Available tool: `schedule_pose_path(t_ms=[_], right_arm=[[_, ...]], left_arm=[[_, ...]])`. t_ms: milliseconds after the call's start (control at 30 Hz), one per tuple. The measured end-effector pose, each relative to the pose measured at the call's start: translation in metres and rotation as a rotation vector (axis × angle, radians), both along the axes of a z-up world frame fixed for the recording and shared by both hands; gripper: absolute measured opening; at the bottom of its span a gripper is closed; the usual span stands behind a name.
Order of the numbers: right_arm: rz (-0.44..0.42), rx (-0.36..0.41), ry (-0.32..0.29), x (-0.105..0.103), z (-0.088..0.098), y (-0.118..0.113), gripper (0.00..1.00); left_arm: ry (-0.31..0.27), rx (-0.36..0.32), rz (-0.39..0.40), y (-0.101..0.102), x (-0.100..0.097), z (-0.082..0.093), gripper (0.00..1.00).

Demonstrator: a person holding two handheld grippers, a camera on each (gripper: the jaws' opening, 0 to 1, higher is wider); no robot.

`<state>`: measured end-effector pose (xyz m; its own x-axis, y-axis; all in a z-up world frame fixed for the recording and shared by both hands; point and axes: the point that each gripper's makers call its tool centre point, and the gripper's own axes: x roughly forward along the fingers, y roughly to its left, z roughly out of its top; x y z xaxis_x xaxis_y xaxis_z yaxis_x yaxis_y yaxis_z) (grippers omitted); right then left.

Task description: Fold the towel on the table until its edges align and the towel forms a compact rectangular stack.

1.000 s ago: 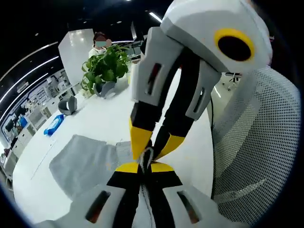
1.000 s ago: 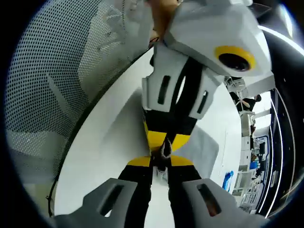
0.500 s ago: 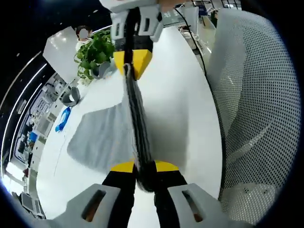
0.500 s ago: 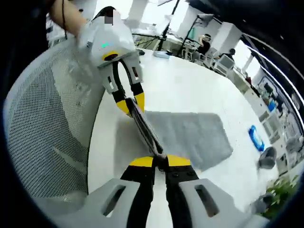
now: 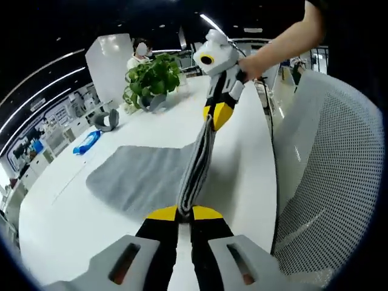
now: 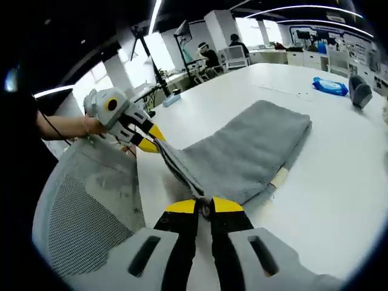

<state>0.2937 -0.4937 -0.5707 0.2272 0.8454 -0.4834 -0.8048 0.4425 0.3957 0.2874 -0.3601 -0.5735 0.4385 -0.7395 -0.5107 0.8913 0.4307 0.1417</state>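
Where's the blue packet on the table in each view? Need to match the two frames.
Left gripper view: the blue packet lies at left, on the white table beyond the far end of the grey towel.
Right gripper view: the blue packet lies at upper right, past the towel.
Shared landmark: the grey curved object next to the packet.

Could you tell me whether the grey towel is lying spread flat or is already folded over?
Folded over, not yet compact: the towel lies doubled on the table, its near edge stretched between the right gripper and left gripper.
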Motion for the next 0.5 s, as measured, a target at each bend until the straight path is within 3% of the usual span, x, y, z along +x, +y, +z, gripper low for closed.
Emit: schedule_pose_path(t_ms=[233,500], right_arm=[[-0.001,0.059,-0.051,-0.017,0.027,-0.005,0.05],[0.04,0.134,-0.111,-0.039,0.071,-0.006,0.05]], left_arm=[[0.036,-0.138,-0.001,-0.004,-0.007,0.033,0.06],[0.034,-0.216,-0.045,-0.005,-0.028,0.071,0.05]])
